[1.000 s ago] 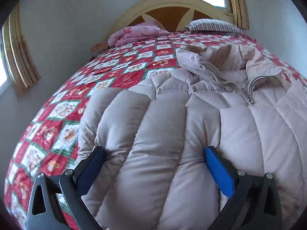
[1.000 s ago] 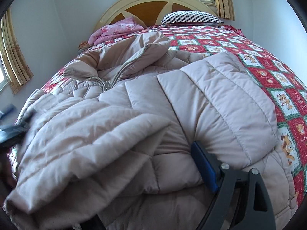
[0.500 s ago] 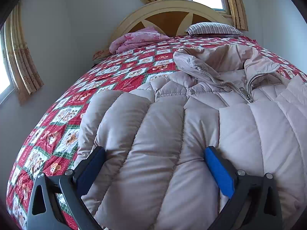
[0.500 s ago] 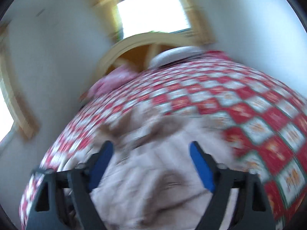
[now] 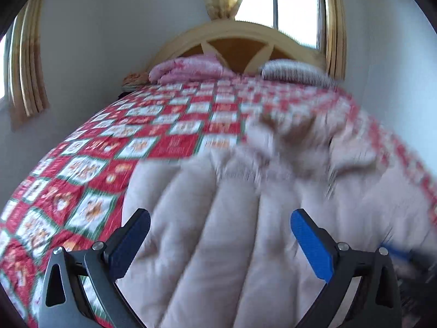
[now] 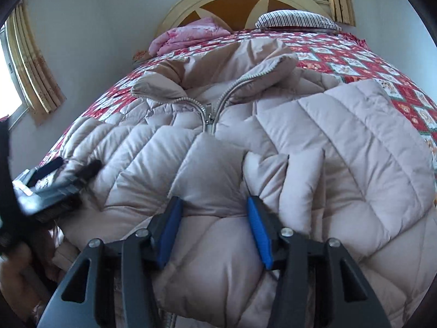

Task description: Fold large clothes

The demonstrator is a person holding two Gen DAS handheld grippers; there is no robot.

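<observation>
Beige and thickly quilted, the down jacket is lying front-up across the foot end of the bed, its collar toward the headboard and its zipper running down the middle toward the near edge, while a padded panel, probably a sleeve, is already lying folded across the chest. The right gripper is pointing down at that panel near the bed's foot edge, and its jaws are closing with a ridge of quilting rising between the blue pads; the pads are not yet pressing the fabric, so nothing is being held. The left gripper is hovering over the jacket's side toward the left edge of the bed, its jaws standing wide apart with only puffy fabric lying under them and nothing gripped; that view is smeared, so whether its pads are brushing the surface is hard to say. The step in hand seems to be taking hold for the next fold, with the sides being gathered inward. The next move is calling for the right jaws to be pinching a full ridge of padding rather than the slippery shell alone, and for the left gripper to be taking its own bite along the side, so both hands are lifting together.
</observation>
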